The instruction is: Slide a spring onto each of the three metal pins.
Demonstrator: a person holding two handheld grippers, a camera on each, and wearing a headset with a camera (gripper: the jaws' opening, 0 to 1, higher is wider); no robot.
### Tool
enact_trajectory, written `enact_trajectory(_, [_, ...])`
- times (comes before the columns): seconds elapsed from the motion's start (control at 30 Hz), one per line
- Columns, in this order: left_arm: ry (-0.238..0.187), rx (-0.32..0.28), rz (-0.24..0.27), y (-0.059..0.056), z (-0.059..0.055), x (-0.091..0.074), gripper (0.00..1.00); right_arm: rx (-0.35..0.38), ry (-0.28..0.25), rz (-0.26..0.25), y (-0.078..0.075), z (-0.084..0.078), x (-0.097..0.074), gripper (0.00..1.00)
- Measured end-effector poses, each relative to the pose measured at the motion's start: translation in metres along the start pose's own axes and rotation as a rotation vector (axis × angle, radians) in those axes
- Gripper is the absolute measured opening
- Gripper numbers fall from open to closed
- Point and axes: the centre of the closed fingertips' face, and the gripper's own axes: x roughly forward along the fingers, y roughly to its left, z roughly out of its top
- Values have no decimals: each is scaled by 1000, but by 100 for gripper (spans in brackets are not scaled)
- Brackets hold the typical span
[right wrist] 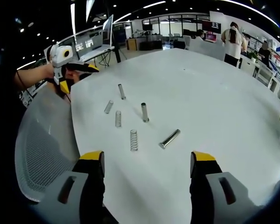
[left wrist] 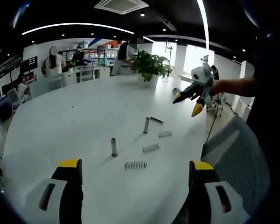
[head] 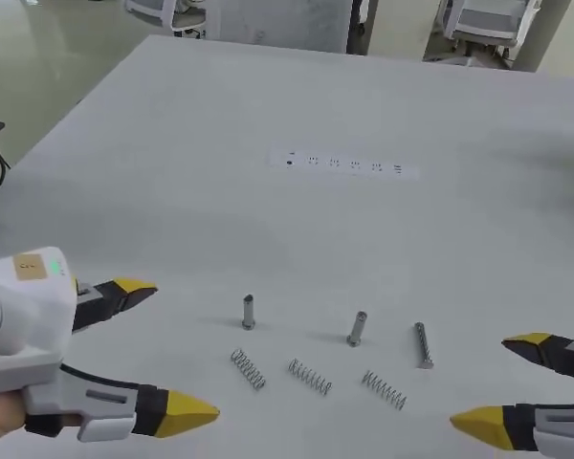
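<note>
Three metal pins are on the white table (head: 268, 105). The left pin (head: 248, 312) and the middle pin (head: 357, 328) stand upright, and the right pin (head: 422, 344) lies flat. Just in front of them lie three loose springs (head: 248, 368), (head: 309, 376), (head: 384, 389). My left gripper (head: 167, 350) hovers left of the row, open and empty, with the nearest spring (left wrist: 136, 164) ahead of its jaws. My right gripper (head: 502, 382) is at the right of the row, also open and empty. In the right gripper view, the lying pin (right wrist: 170, 138) and a spring (right wrist: 134, 140) are closest.
A flush socket strip (head: 344, 164) sits in the table top farther back. A grey mesh chair (left wrist: 233, 158) stands at the near table edge. Office chairs (head: 483, 24) line the far side. A potted plant (left wrist: 149, 65) and people stand at the table's far end.
</note>
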Motion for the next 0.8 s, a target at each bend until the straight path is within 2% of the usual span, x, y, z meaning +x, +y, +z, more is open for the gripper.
enact_trajectory(0.37, [-14, -9, -3, 1, 1, 0, 92, 5, 1, -4, -4, 6, 2, 74])
enact_trajectory(0.47, [-10, -9, -2, 1, 0, -1, 91, 2, -5, 16, 1, 11, 3, 74])
enact_trajectory(0.8, [-3, -11, -13, -2, -3, -2, 90, 21, 8, 25, -4, 20, 13, 67])
